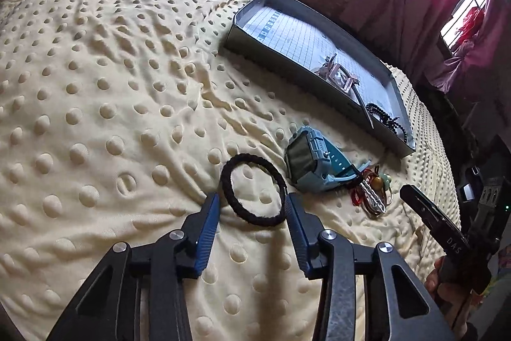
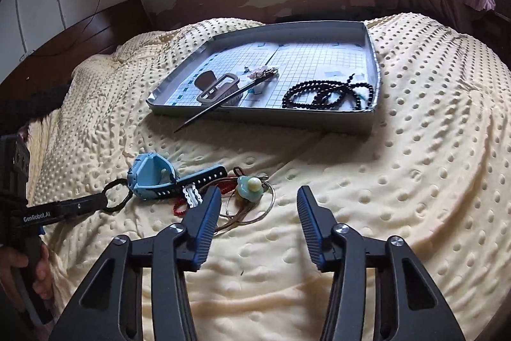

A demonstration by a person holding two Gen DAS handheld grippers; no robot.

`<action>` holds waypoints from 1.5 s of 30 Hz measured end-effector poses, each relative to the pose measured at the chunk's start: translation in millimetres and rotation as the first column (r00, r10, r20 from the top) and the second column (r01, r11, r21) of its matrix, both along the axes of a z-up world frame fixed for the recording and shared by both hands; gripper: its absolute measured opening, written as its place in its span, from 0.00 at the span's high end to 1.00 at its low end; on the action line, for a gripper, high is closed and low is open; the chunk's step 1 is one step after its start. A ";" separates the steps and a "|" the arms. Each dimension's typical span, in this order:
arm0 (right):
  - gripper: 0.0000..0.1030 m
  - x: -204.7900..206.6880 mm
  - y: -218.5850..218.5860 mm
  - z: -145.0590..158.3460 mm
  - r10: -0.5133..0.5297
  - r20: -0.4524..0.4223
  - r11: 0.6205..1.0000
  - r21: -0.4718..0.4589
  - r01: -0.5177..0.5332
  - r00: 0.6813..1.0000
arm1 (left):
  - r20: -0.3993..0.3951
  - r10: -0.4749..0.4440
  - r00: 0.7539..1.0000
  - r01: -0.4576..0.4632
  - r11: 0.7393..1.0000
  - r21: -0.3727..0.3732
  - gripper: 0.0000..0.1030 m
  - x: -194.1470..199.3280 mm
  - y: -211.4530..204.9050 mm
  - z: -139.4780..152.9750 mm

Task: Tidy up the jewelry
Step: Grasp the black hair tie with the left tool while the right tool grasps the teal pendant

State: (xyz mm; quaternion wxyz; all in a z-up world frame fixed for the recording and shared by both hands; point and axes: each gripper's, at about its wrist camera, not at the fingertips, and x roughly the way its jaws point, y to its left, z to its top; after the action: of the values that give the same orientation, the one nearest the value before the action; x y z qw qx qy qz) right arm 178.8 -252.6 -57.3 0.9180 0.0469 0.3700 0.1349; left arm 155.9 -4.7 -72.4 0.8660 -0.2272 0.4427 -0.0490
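- Left gripper (image 1: pixel 252 205): fingers spread wide, straddling the black hair tie (image 1: pixel 254 190), 1 tip at each side of the ring; contact with the ring not clear.
- Hair tie lying flat on the yellow dotted blanket (image 1: pixel 95 85), just beside the blue watch (image 1: pixel 314 163), on the side away from the grey tray (image 1: pixel 319 82).
- Right gripper (image 2: pixel 258 198): fingers wide apart, holding nothing, poised above bare blanket just beside the blue watch's pile.
- Heap of small pieces touching the watch strap: white chain link (image 2: pixel 191 196), red cord (image 2: pixel 179 210), pale green pendant (image 2: pixel 250 187), thin wire hoops (image 2: pixel 252 210); tangled, separate pieces hard to tell apart.
- Beyond the watch, inside the tray: brown hair clip (image 2: pixel 217 88), black bead strand (image 2: pixel 329 95), dark hair stick (image 2: pixel 223 101) with its point jutting over the near wall.
- Left gripper's far tip hidden behind the hair tie in the right wrist view; hand (image 2: pixel 19 270) on its handle cut off at the edge.
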 end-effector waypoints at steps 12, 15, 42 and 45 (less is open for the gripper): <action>0.66 18.7 32.8 -19.2 0.008 -0.039 0.996 -0.092 -0.012 0.999 | 0.024 0.017 1.000 -0.016 0.998 -0.057 0.86 2.5 6.8 -13.6; 0.67 20.0 34.3 -21.3 -0.002 -0.044 0.995 -0.103 -0.003 0.999 | 0.028 0.009 1.000 -0.007 0.996 -0.094 0.91 2.0 9.2 -17.1; 0.84 -5.8 24.5 17.3 -0.050 0.091 0.999 0.016 0.048 0.995 | 0.180 -0.002 0.984 0.021 0.994 -0.106 0.95 -21.9 4.0 -1.8; 0.84 -10.7 21.0 27.9 -0.060 0.138 0.998 0.022 0.057 0.989 | 0.204 -0.005 0.979 0.025 0.995 -0.093 0.95 -24.9 1.9 2.3</action>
State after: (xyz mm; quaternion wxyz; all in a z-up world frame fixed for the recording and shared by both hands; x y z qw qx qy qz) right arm 168.2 -231.6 -29.4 0.9445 0.0566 0.3027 0.1140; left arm 131.1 -2.9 -70.1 0.8945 -0.2588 0.3507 -0.0997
